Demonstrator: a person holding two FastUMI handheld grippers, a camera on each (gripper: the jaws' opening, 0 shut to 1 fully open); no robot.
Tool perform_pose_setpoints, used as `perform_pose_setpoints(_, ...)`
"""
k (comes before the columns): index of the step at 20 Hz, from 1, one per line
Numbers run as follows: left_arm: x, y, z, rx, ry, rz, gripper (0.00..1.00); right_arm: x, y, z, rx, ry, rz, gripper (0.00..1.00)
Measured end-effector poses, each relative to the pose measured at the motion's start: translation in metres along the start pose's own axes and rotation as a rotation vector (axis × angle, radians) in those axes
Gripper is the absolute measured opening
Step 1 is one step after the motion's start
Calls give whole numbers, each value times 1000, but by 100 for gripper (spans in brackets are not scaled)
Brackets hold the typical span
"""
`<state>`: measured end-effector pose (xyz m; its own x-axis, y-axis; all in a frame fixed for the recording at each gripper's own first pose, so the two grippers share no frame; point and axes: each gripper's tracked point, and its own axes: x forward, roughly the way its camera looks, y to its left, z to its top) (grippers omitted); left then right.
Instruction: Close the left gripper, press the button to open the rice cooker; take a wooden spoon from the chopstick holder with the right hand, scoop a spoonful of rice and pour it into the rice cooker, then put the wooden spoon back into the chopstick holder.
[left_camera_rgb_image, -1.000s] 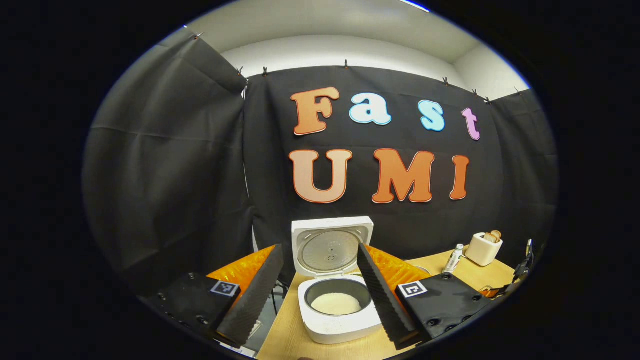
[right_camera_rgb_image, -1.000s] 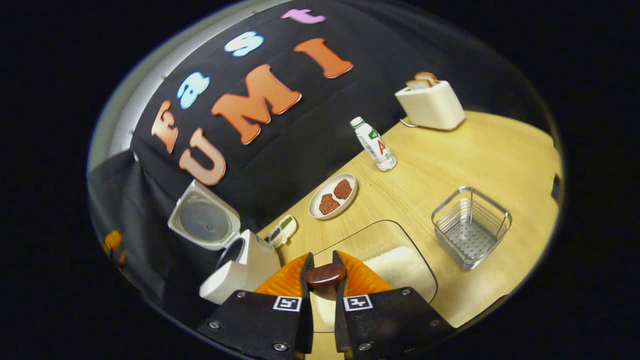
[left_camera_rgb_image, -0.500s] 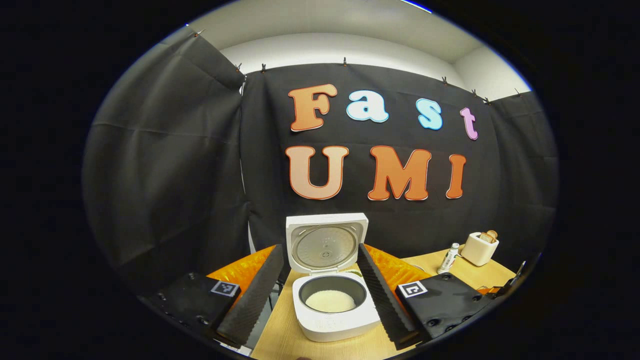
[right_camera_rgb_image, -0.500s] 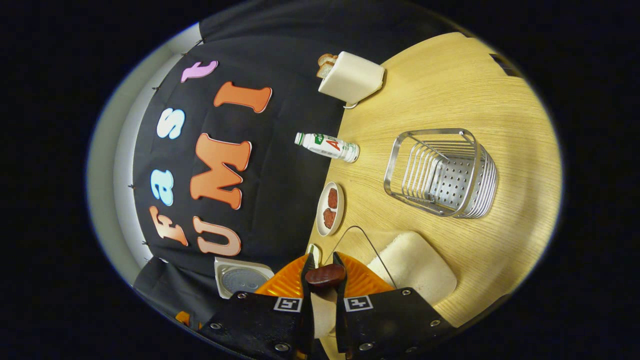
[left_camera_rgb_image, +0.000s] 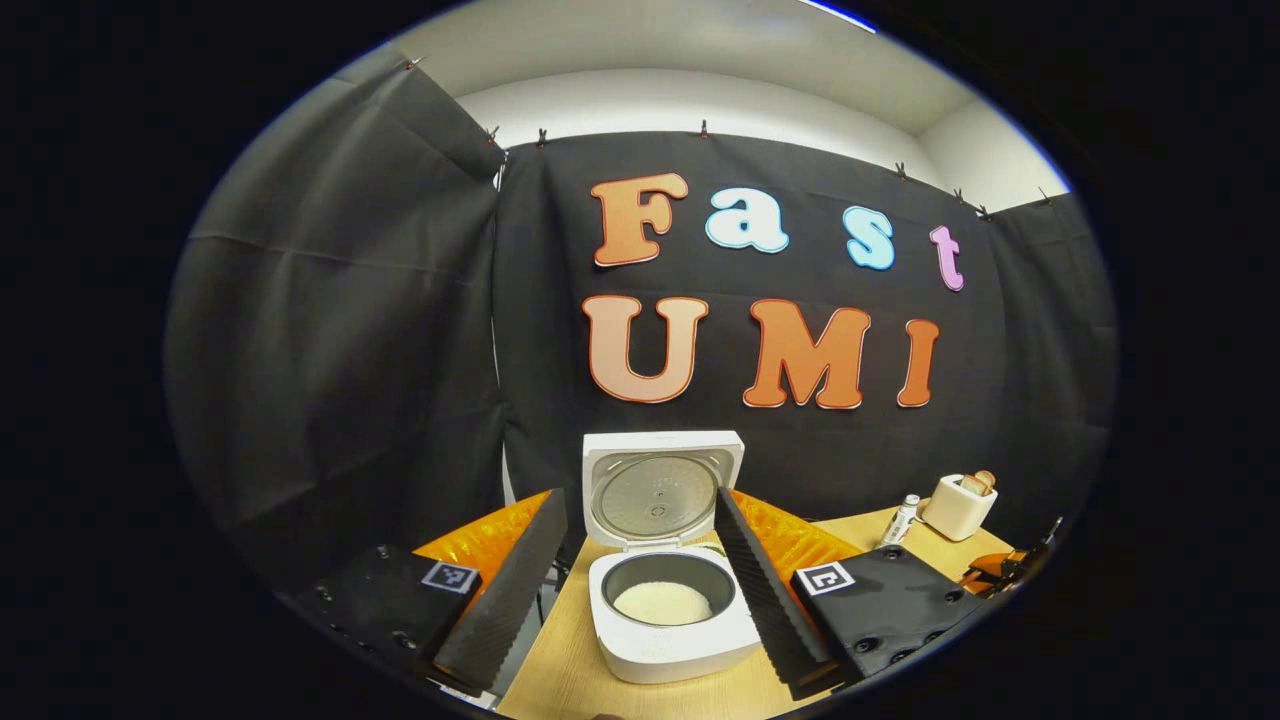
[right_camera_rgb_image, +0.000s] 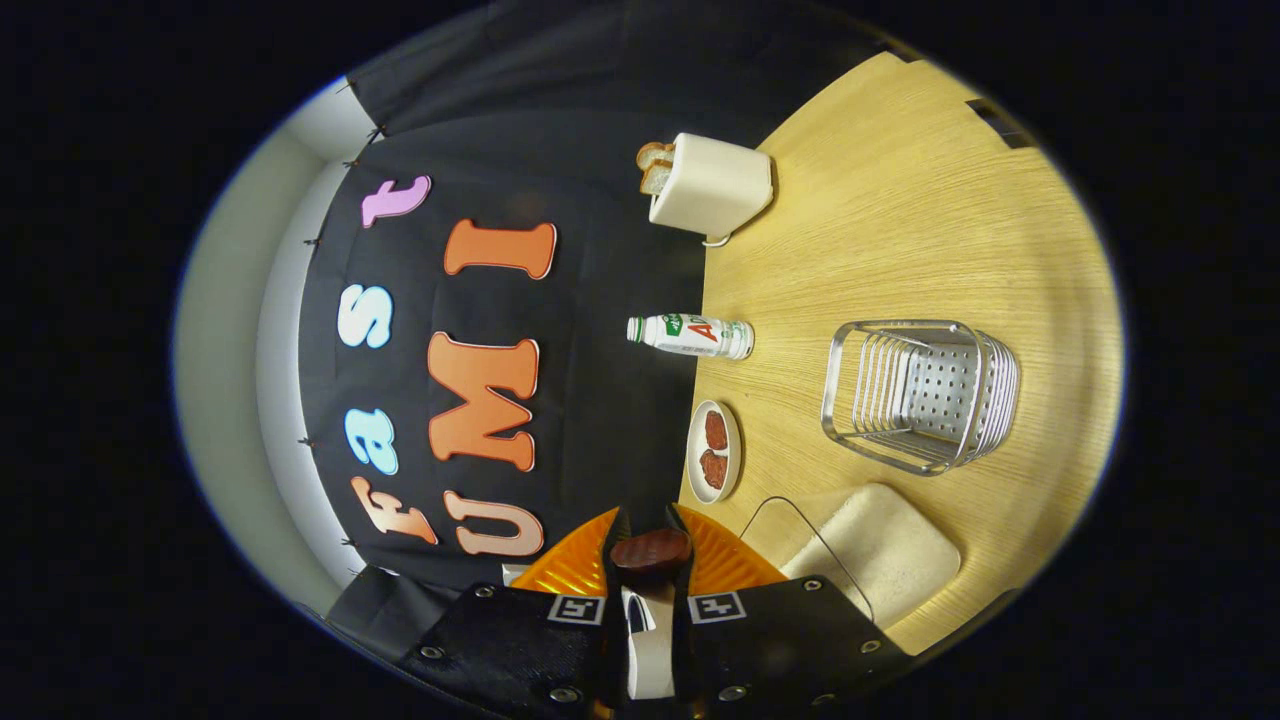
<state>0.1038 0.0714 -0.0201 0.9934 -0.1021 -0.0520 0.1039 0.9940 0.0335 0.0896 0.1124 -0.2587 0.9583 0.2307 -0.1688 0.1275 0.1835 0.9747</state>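
Spoon: your right gripper holds the wooden spoon's handle end pinched between its two fingers, at 6 o'clock of the right gripper view. Beyond it at 4 o'clock lies a clear tray of rice; the wire chopstick holder stands at 3 o'clock on the wooden table. A plate, a bottle and a toaster line the wall edge. Your left gripper stands wide, fingers flanking the rice cooker, whose lid is up, rice in the pot.
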Motion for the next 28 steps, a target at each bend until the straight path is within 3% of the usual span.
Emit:
perform_pose_setpoints(5, -4, 10, 0, 17, -11, 16, 99, 7, 25, -10, 61, 23, 5, 16)
perform_pose_setpoints(9, -7, 20, -4, -15, -7, 31, 99, 26, 67, -31, 58, 56, 45, 16)
perform_pose_setpoints(16, -7, 41, -18, -44, 7, 53, 99, 73, 140, -102, 1, 165, 99, 16)
perform_pose_setpoints(17, -7, 42, -20, -51, 11, 52, 99, 81, 149, -111, -5, 177, 105, 12)
perform_pose_setpoints(18, -8, 43, -23, -57, 15, 54, 99, 89, 158, -123, -16, 190, 113, 16)
perform_pose_setpoints(28, 2, 62, -42, -50, 49, 65, 100, 167, 214, -250, -298, 314, 146, 16)
